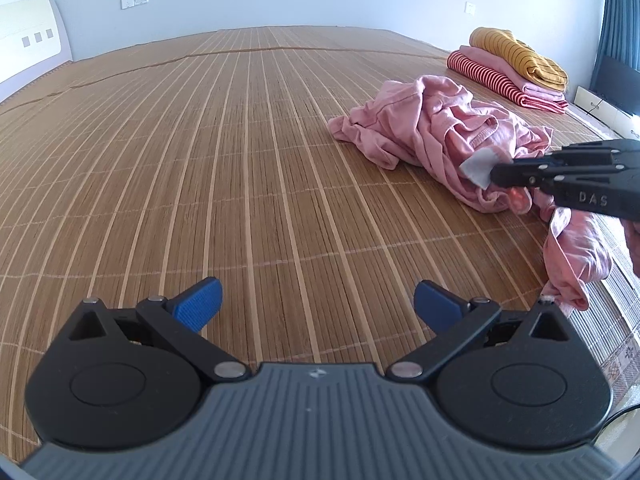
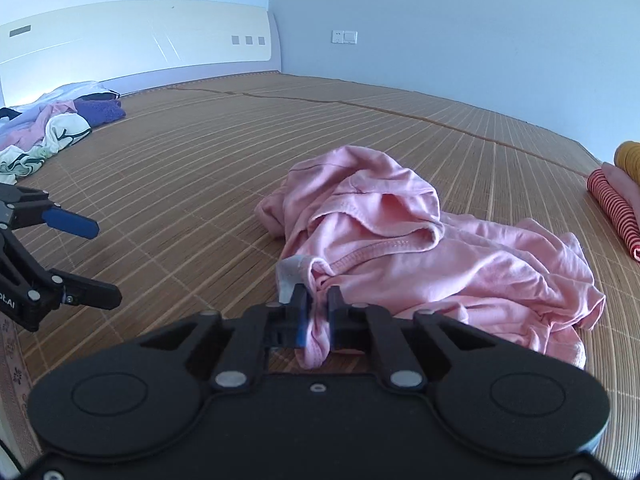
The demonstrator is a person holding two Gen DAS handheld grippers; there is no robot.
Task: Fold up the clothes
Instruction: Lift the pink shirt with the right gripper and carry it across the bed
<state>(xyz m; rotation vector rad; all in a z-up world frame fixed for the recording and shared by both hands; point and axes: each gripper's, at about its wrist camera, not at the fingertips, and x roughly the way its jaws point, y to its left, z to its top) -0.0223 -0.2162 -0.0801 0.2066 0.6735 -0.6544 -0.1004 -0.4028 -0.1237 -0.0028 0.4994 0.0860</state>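
A crumpled pink garment (image 2: 404,248) lies on the bamboo mat (image 2: 192,184); in the left wrist view the pink garment (image 1: 448,128) sits at the right. My right gripper (image 2: 318,300) is shut on a fold of its near edge, beside a white label (image 2: 289,276). From the left wrist view the right gripper (image 1: 504,174) reaches in from the right onto the cloth. My left gripper (image 1: 316,304) hangs open over bare mat, nothing between its blue pads (image 1: 200,304). The left gripper (image 2: 100,260) also shows open at the left of the right wrist view.
A folded stack (image 1: 516,68) of striped and pink clothes lies at the far right of the mat (image 1: 240,160). A loose heap of unfolded clothes (image 2: 52,128) sits by the white headboard (image 2: 140,40). The mat's edge (image 1: 624,300) runs along the right.
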